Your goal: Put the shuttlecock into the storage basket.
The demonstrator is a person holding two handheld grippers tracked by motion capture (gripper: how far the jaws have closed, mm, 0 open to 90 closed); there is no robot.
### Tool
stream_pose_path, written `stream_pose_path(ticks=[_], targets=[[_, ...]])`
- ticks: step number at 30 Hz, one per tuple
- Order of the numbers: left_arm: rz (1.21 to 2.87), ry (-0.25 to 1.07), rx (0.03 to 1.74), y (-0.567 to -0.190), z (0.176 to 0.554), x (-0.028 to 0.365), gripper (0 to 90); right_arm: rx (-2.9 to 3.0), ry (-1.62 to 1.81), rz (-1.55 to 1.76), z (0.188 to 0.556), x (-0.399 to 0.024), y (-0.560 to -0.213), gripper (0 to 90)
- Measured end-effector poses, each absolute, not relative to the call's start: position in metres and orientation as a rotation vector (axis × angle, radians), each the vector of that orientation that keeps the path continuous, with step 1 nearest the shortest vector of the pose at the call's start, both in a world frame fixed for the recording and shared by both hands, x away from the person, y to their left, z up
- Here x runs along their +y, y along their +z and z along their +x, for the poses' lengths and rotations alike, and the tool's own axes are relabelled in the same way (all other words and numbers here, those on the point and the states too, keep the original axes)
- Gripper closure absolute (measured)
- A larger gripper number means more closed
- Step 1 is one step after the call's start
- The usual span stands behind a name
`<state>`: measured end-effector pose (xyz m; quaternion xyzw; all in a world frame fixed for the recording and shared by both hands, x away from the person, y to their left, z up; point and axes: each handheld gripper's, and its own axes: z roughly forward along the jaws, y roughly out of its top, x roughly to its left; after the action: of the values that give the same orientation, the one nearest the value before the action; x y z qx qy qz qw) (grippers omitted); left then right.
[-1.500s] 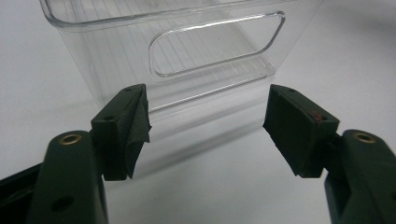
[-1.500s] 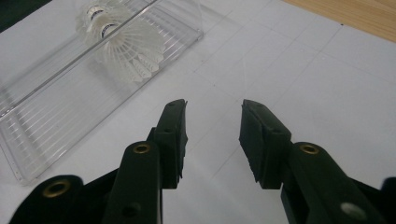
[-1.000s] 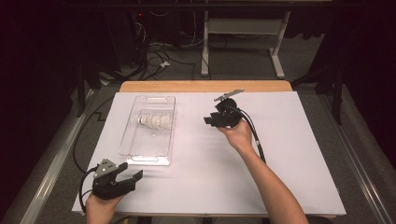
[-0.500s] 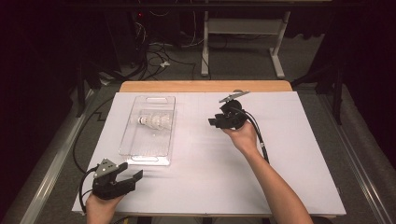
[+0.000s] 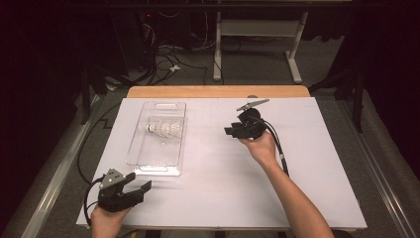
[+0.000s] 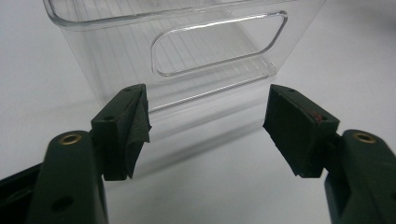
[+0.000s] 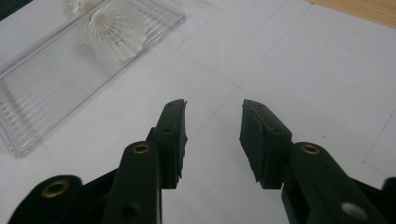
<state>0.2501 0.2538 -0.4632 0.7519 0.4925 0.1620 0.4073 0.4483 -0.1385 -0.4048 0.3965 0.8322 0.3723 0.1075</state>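
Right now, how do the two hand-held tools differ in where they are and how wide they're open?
The left tool sits at the table's near left corner, just short of the clear tray; the right tool is held farther up the table, to the right of that tray. The left tool's jaws gape wider; the right tool's stand closer together. The left faces the tray's handled end; the right points toward the shuttlecock inside it. Both are black, open and empty.

We hold the left gripper (image 5: 141, 190) low at the near left, its jaws spread wide with nothing between them. Our right forearm (image 5: 292, 198) extends forward, and the right gripper (image 5: 229, 132) points left, jaws partly parted and empty.
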Motion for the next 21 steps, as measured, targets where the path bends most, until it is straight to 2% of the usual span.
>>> stream_pose_path(ticks=[21], targets=[[1.899, 0.409, 1.241, -0.463, 0.250, 0.253, 31.9, 2.414, 1.102, 1.213, 0.440, -0.163, -0.407, 61.0]])
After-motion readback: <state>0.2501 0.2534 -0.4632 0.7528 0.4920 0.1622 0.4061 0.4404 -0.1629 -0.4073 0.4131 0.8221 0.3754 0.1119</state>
